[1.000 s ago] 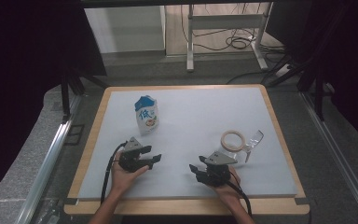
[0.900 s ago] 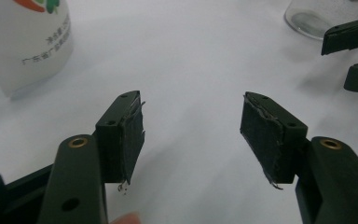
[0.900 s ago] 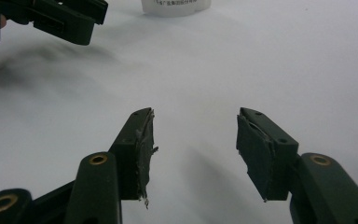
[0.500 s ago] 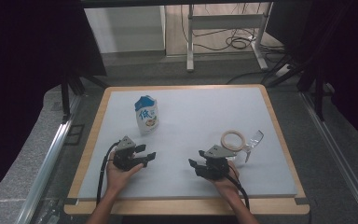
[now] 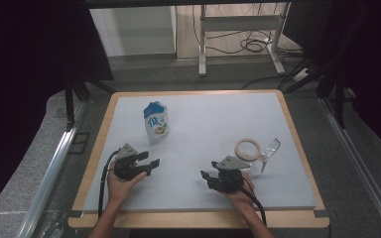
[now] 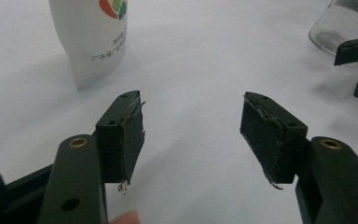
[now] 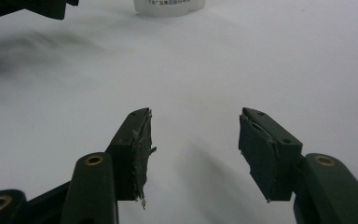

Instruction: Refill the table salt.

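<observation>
Both claws empty, nothing picked up yet, so the work looks barely begun. Left claw (image 5: 154, 162) sits low over the desk (image 5: 203, 114) with jaws spread wide, nothing between them; the white pouch (image 5: 155, 121) with the blue top stands upright a bit ahead of it, apart. Right claw (image 5: 204, 175) also gapes, jaws apart and bare, pointed across the desk toward the left one. Just behind the right hand lie a tape ring (image 5: 248, 148) and a clear glass (image 5: 270, 150) on its side, untouched. Every grasp and move is yet to do.
</observation>
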Action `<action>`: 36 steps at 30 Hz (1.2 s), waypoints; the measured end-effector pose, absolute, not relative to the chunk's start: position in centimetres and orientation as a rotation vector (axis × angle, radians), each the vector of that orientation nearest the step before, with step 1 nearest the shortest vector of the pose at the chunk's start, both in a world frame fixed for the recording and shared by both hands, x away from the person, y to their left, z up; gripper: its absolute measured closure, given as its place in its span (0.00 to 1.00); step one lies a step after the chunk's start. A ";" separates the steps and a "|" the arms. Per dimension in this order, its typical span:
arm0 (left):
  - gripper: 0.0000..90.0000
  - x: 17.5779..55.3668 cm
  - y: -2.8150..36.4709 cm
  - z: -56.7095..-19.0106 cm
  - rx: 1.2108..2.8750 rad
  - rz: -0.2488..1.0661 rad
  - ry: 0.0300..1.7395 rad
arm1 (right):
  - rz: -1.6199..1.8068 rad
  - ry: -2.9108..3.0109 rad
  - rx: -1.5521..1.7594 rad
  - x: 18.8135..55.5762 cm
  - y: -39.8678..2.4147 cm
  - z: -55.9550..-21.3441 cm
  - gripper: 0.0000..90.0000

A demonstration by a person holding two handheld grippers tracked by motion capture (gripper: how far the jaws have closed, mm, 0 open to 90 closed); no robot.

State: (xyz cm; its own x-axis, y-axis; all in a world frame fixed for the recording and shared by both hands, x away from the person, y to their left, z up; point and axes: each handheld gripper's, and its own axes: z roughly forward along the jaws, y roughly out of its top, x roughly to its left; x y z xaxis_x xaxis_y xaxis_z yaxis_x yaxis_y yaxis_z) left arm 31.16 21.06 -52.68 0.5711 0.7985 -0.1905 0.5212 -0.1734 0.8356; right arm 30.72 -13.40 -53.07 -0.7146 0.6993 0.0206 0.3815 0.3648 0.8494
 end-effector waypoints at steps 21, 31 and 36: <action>0.44 33.8 23.0 -50.5 1.740 0.473 1.127 | 1.276 2.289 0.933 30.3 -13.2 -53.0 0.50; 0.49 38.0 22.9 -48.1 1.728 0.508 1.112 | 1.265 2.301 0.923 30.2 -13.0 -53.2 0.49; 0.53 39.4 22.5 -47.6 1.719 0.524 1.096 | 1.264 2.300 0.923 30.2 -13.0 -53.2 0.49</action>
